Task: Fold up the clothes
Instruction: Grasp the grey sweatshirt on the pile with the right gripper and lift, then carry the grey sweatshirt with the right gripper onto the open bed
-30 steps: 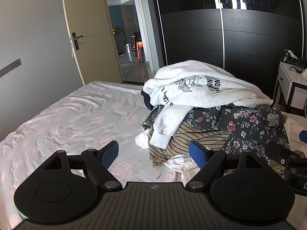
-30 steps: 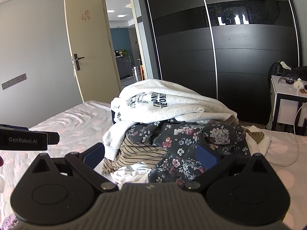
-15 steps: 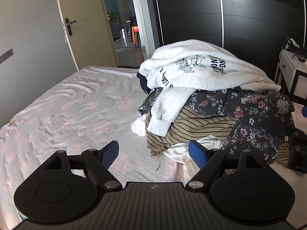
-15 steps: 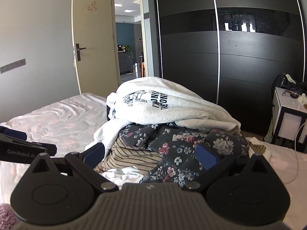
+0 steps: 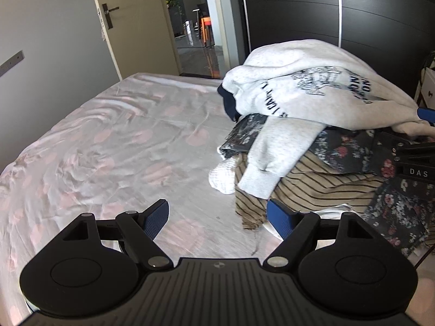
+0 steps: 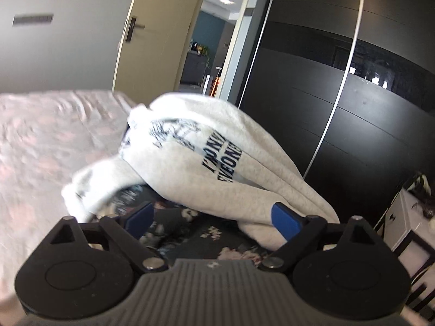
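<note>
blurred: bed sheet (image 6: 40, 141), my right view | cut off: nightstand (image 5: 428, 87) | hidden: striped garment (image 5: 312, 187) mostly under sweatshirt (image 5: 312, 87)

The left gripper (image 5: 217, 218) has a dark grey ribbed housing bearing a small round crosshair mark, flanked by 2 black round-lobed plates with raised discs. Black link arms on silver pivot screws carry fingers (image 5: 156, 220) faced with blue ribbed pads. The right gripper (image 6: 214, 218) is built alike; beside the left gripper's view edge, its black side reads "DAS".
</note>
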Demonstrator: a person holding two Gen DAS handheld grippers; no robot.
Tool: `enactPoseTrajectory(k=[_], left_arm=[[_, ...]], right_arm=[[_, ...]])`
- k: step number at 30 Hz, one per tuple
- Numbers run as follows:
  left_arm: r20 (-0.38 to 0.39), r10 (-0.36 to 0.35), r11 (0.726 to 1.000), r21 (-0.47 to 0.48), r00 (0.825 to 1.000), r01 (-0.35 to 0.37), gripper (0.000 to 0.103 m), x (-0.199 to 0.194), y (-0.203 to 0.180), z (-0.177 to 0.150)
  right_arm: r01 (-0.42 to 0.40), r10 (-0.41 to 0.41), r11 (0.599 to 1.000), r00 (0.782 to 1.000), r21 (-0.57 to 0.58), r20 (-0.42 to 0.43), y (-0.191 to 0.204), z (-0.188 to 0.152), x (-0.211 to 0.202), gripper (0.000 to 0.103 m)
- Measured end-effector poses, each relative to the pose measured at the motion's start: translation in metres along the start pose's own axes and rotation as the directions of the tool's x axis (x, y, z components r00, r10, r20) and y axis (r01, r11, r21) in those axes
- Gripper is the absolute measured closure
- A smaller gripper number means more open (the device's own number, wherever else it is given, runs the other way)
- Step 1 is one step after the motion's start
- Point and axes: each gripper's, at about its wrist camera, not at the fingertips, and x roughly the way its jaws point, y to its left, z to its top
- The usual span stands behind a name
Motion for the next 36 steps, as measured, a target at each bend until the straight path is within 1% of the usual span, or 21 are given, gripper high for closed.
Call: enactPoseTrajectory(k=[3,6,8,10,11,13,15,17,18,20,23,26,29,33,35,36], left_arm=[[-0.02,0.021,1.0,-0.013,1.0,-0.021,0.024,0.01,0.01,0.003],[-0.033,0.035,0.999,-0.03,0.999,-0.036,0.024,0.015,0.02,0.003],[-0.04,0.043,0.998,-0.041,0.998,-0.044,0.024,0.018,0.025,0.003],[-0.043,0.05,0.997,-0.048,0.998,-0.052,0.024,0.018,0.029,0.003],[-0.042,0.051,0.997,-0.051,0.998,-0.053,0.024,0.018,0.031,0.003],[-0.038,0.055,0.997,-0.054,0.998,-0.057,0.024,0.016,0.034,0.003],[-0.033,0.06,0.997,-0.056,0.998,-0.062,0.024,0.013,0.036,0.002],[-0.027,0.067,0.996,-0.055,0.997,-0.069,0.024,0.008,0.039,0.0],[-0.024,0.071,0.996,-0.055,0.997,-0.072,0.024,0.006,0.041,-0.001],[-0.017,0.081,0.995,-0.063,0.997,-0.082,0.024,0.002,0.046,-0.005],[-0.012,0.097,0.992,-0.084,0.995,-0.097,0.024,-0.006,0.058,-0.01],[-0.012,0.112,0.987,-0.114,0.994,-0.112,0.024,-0.015,0.07,-0.015],[-0.008,0.13,0.981,-0.141,0.991,-0.13,0.024,-0.025,0.083,-0.019],[0.012,0.163,0.973,-0.169,0.987,-0.158,0.024,-0.046,0.102,-0.022],[0.023,0.186,0.966,-0.186,0.982,-0.178,0.024,-0.056,0.113,-0.023],[0.029,0.197,0.963,-0.195,0.98,-0.188,0.024,-0.062,0.119,-0.024]], right_arm=[[0.034,-0.036,0.997,0.999,-0.071,-0.026,-0.001,-0.001,0.026,0.012],[0.065,-0.069,0.989,0.997,-0.129,-0.027,-0.002,0.001,0.046,0.014],[0.071,-0.074,0.986,0.997,-0.153,-0.016,-0.003,0.005,0.055,0.025],[0.041,-0.048,0.983,0.998,-0.177,-0.032,-0.002,0.011,0.063,0.042],[0.03,-0.038,0.982,0.998,-0.189,-0.041,0.0,0.013,0.067,0.045],[0.003,-0.015,0.983,0.998,-0.181,-0.062,0.001,0.02,0.072,0.067],[-0.013,0.0,0.988,0.997,-0.157,-0.082,0.001,0.026,0.073,0.075],[-0.012,0.0,0.991,0.996,-0.136,-0.086,-0.001,0.032,0.071,0.081],[-0.019,0.01,0.993,0.997,-0.112,-0.08,-0.005,0.035,0.069,0.086],[-0.002,-0.002,0.997,0.999,-0.082,-0.053,-0.009,0.042,0.061,0.089],[0.032,-0.029,0.994,0.999,-0.102,0.033,-0.007,0.053,0.041,0.092],[0.019,-0.012,0.996,0.997,-0.091,0.079,-0.006,0.07,0.025,0.093],[0.01,0.012,0.992,0.986,-0.129,0.167,0.011,0.09,-0.004,0.095],[-0.07,0.091,0.992,0.972,-0.102,0.215,0.027,0.123,-0.031,0.096],[-0.1,0.131,0.987,0.957,-0.128,0.258,0.041,0.138,-0.048,0.097],[-0.133,0.167,0.981,0.946,-0.139,0.278,0.049,0.147,-0.056,0.098]])
